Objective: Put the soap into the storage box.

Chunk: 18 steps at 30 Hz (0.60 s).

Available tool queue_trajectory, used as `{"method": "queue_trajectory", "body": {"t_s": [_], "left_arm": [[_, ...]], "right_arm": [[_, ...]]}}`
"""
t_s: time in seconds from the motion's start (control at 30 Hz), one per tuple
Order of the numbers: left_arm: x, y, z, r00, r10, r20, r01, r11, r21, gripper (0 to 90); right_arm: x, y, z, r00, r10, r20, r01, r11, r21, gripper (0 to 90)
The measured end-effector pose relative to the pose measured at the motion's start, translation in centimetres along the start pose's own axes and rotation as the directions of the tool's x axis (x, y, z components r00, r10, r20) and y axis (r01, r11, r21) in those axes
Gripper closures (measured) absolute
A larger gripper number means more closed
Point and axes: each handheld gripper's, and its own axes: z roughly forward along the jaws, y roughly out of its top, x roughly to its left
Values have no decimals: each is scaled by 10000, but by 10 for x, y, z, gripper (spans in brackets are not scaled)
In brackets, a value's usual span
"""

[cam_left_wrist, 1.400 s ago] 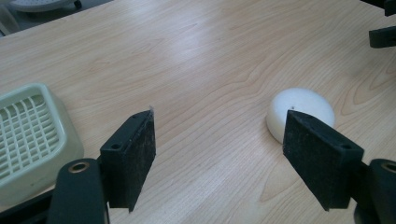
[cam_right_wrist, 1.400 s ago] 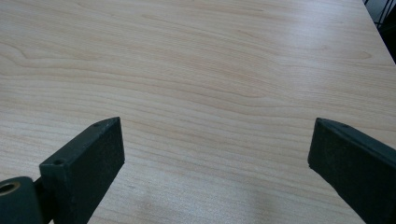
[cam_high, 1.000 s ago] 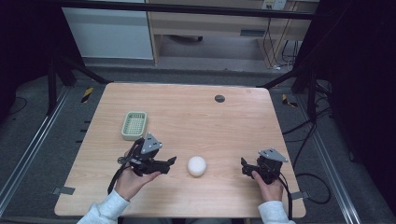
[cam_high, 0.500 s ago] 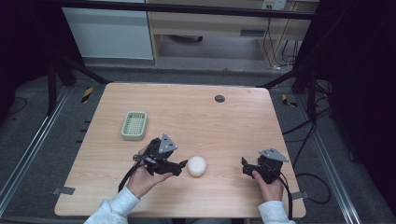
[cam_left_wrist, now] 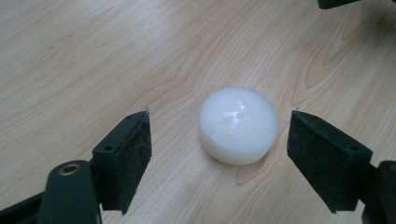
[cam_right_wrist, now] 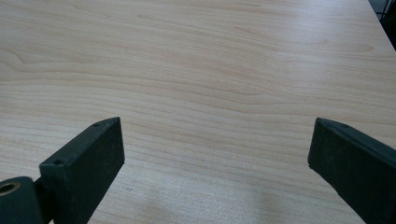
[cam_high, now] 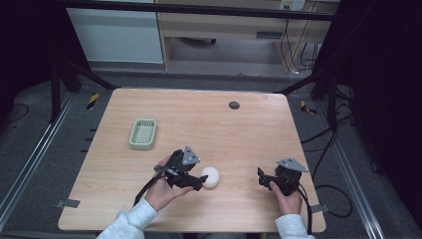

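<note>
A white, glossy ball (cam_high: 210, 177) (cam_left_wrist: 238, 125) rests on the wooden table (cam_high: 259, 134) near its front middle. My left gripper (cam_high: 201, 179) (cam_left_wrist: 219, 140) lies low on the table, open, with one jaw on each side of the ball. There is a gap between each pad and the ball. A hand in a pale sleeve holds this gripper. At the front right, my right gripper (cam_high: 262, 177) (cam_right_wrist: 215, 149) rests open over bare wood with nothing between its jaws.
A pale green slotted basket (cam_high: 143, 134) sits at the table's left. A small dark round disc (cam_high: 234, 105) lies near the far edge. Cables and black frame legs surround the table on the floor.
My left gripper has moved right across the table until its open jaws straddle the white ball. The ball and the right gripper have stayed put.
</note>
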Motion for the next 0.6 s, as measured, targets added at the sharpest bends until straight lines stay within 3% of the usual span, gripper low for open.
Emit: {"method": "queue_trajectory", "body": {"t_s": [0.6], "left_arm": [[-13,5,34,9997,67,240,-82,9979,636,186]], "right_arm": [[1,0,0,9999,-99,-78,99,9999,17,40]]}}
